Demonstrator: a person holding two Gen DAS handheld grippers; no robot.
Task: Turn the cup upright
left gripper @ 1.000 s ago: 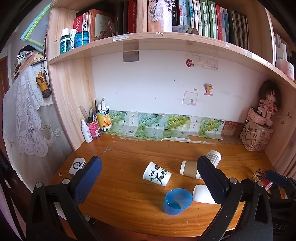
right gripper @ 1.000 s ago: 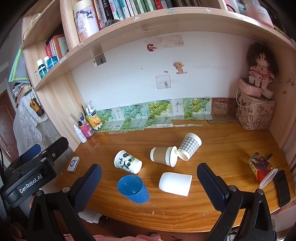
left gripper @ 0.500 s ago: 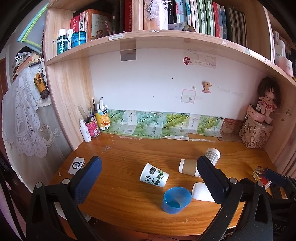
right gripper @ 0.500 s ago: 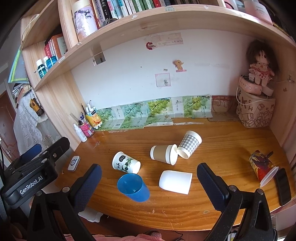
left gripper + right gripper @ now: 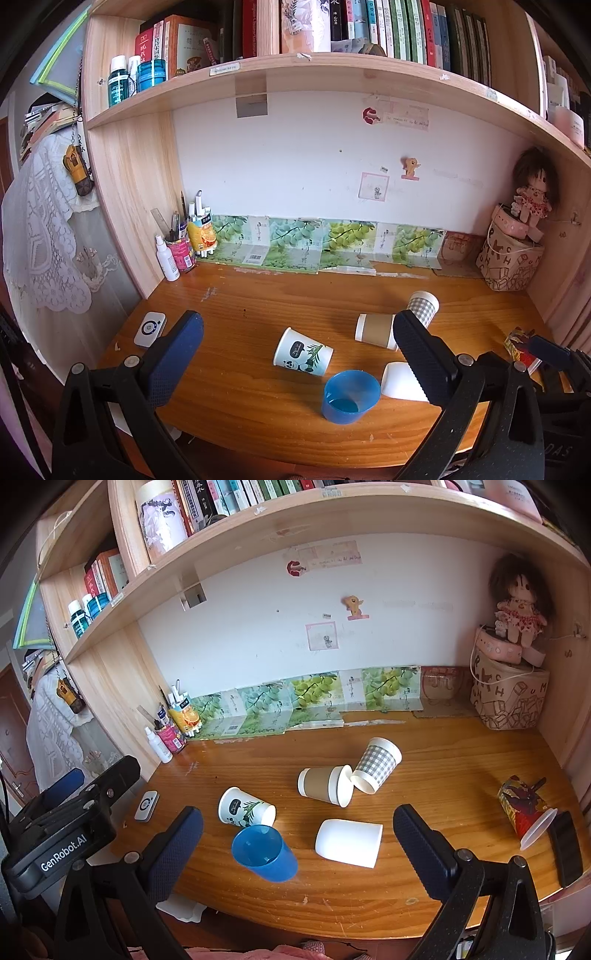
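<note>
Several cups lie on their sides on the wooden desk [image 5: 443,768]: a panda-print cup [image 5: 245,808] [image 5: 303,352], a blue plastic cup [image 5: 264,853] [image 5: 351,397], a plain white cup [image 5: 349,843] [image 5: 400,382], a brown-sleeved cup [image 5: 325,784] [image 5: 375,328], a checked cup [image 5: 376,764] [image 5: 423,306] and a red printed cup [image 5: 524,810] at the right. My left gripper [image 5: 295,363] is open and empty, held before the desk's front edge. My right gripper [image 5: 297,853] is open and empty, also near the front edge.
A small white device [image 5: 149,328] lies at the desk's left edge. Pen holders and a spray bottle [image 5: 168,258] stand at the back left. A printed box with a doll [image 5: 508,686] fills the back right corner. A black phone [image 5: 567,845] lies at the right edge. A shelf overhangs.
Both grippers have drifted slightly; the cups sit a little lower and more to the left in both views. No cup has moved on the desk.
</note>
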